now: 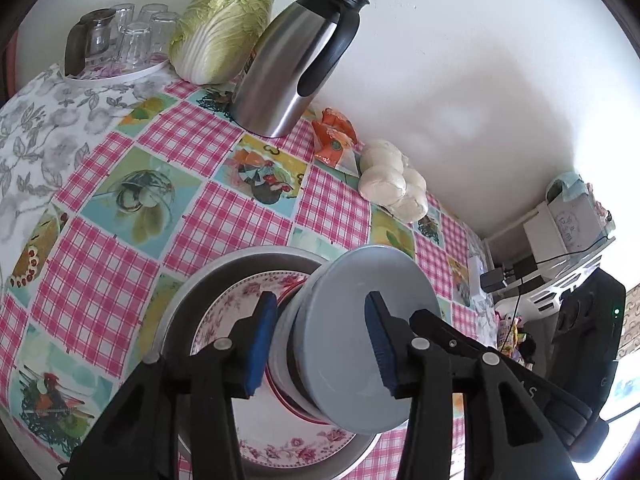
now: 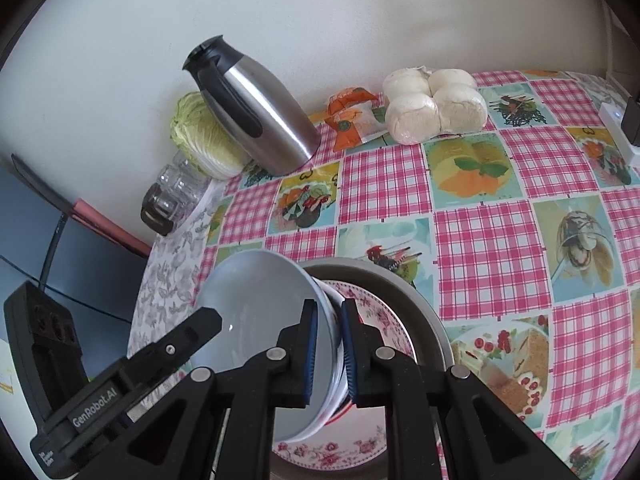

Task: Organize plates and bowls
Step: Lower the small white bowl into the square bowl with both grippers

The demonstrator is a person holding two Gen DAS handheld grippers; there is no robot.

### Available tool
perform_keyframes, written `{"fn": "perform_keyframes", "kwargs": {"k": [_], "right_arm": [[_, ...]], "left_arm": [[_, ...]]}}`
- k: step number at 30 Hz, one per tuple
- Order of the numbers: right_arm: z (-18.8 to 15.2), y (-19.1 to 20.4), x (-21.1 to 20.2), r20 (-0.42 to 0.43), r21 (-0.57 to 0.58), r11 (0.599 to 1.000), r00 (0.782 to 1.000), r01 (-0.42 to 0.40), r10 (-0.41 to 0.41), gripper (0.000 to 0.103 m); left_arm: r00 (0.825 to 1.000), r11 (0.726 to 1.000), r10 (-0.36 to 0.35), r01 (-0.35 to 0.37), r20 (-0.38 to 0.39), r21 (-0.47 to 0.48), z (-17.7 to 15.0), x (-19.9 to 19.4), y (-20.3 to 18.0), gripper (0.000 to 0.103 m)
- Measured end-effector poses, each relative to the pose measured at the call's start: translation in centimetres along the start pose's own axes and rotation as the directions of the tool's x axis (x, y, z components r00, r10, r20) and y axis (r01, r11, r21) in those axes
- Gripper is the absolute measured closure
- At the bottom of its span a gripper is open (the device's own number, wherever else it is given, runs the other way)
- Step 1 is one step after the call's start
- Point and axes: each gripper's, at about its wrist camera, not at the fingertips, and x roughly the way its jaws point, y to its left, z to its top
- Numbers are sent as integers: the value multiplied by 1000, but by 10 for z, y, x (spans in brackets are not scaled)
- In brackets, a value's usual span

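Left wrist view: my left gripper (image 1: 320, 344) stands released, pads astride bowl (image 1: 360, 328) but clear of it. Bowl tilted on edge over floral plate (image 1: 296, 446) inside metal pan (image 1: 176, 312), near table edge.

Right wrist view: my right gripper (image 2: 330, 354) clenched on bowl rim, carrying its weight so bowl can settle onto plate. Thermos (image 2: 256, 112) far behind.

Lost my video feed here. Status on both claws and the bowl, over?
Right claw shut on the bowl rim, bowl tilted above the floral plate. Left claw open astride the bowl, pads clear. Nothing in the way.
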Motion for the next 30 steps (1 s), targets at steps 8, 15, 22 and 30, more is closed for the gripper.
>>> {"fn": "perform_keyframes", "kwargs": {"k": [8, 15, 22, 30], "right_arm": [[-4, -1, -2, -31, -12, 1000, 1000, 7, -7, 88], [-4, -1, -9, -33, 10, 999, 999, -32, 32, 84], [-4, -3, -7, -35, 29, 999, 998, -42, 43, 84], [-1, 5, -22, 30, -13, 1000, 1000, -10, 11, 84]], "left_arm": [[1000, 1000, 2, -2, -7, 25, -2, -2, -6, 56], [999, 999, -27, 27, -18, 22, -4, -7, -9, 50], [999, 999, -40, 40, -15, 11, -5, -8, -7, 50], [998, 995, 43, -46, 38, 84, -6, -18, -18, 38]]}}
